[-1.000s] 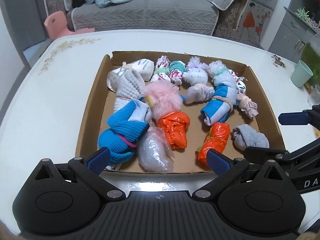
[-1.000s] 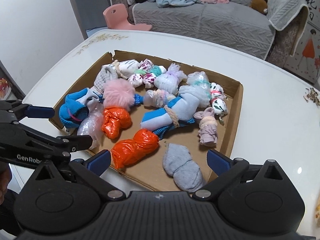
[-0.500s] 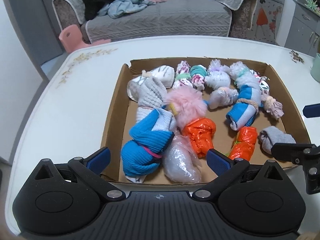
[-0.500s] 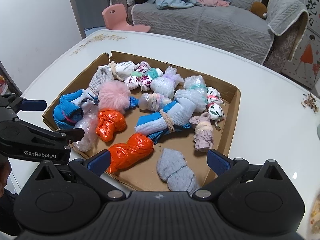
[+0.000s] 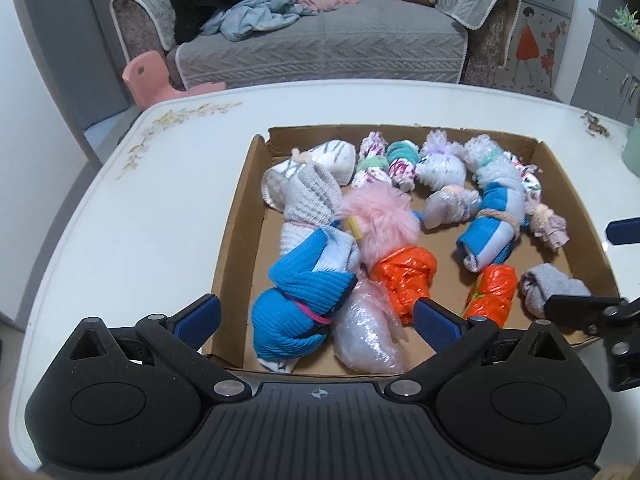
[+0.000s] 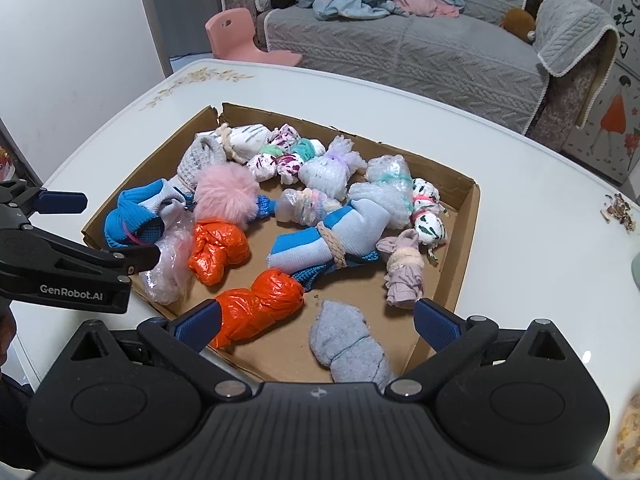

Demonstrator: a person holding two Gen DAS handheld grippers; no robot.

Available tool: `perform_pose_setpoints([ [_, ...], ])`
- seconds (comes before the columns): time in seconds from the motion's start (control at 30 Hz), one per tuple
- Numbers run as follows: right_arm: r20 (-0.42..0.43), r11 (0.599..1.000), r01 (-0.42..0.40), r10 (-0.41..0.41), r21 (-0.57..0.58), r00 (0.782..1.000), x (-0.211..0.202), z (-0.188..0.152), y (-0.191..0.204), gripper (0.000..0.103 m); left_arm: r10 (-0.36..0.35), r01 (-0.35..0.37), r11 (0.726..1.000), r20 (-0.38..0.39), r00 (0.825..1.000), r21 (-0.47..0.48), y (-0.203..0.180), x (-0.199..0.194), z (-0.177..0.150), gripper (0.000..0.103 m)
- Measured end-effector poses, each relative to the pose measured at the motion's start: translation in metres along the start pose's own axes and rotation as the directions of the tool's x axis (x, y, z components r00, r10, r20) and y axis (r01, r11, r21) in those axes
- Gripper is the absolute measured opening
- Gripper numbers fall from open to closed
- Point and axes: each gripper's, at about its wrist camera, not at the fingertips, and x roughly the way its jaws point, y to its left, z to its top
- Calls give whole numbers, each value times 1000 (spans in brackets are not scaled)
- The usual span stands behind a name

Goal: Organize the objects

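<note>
At the near edge of the table (image 5: pixel 120 216), both grippers hover just short of the cardboard tray (image 5: pixel 240 216). The left gripper (image 5: pixel 316 316) has its jaws spread wide and holds nothing; it faces the blue knit bundle (image 5: pixel 298 304) and the clear plastic bundle (image 5: pixel 368 336), which lie at the tray's near wall. The right gripper (image 6: pixel 316 322) is likewise wide open and empty, framing the long orange bundle (image 6: pixel 260 304) and the grey sock roll (image 6: pixel 348 344). This stance suits a pick from the front row, judged the easiest reach.

Mid-tray lie a second orange bundle (image 5: pixel 404 280), a pink fluffy ball (image 5: pixel 380 220) and a blue-and-white roll tied with cord (image 6: pixel 332 240). Each bundle is tied or wrapped, presumably to keep it compact for gripping.

Along the far wall sits a row of small patterned and bubble-wrapped bundles (image 5: pixel 440 164), touching one another. Beyond the table stands a grey sofa (image 5: pixel 320 52).
</note>
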Motion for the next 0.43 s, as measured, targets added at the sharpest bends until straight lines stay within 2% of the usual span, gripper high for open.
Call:
perform_pose_setpoints([
  [0.2,1,1000,-2,2,-6,1000,0,0,2,102,-20,19,1000,53,998,13,-2,-11,5,102],
  [0.43,1,1000,-2,2,-5,1000,0,0,2,102,-23,23,1000,14,1000,-14,3,-6,12,102],
])
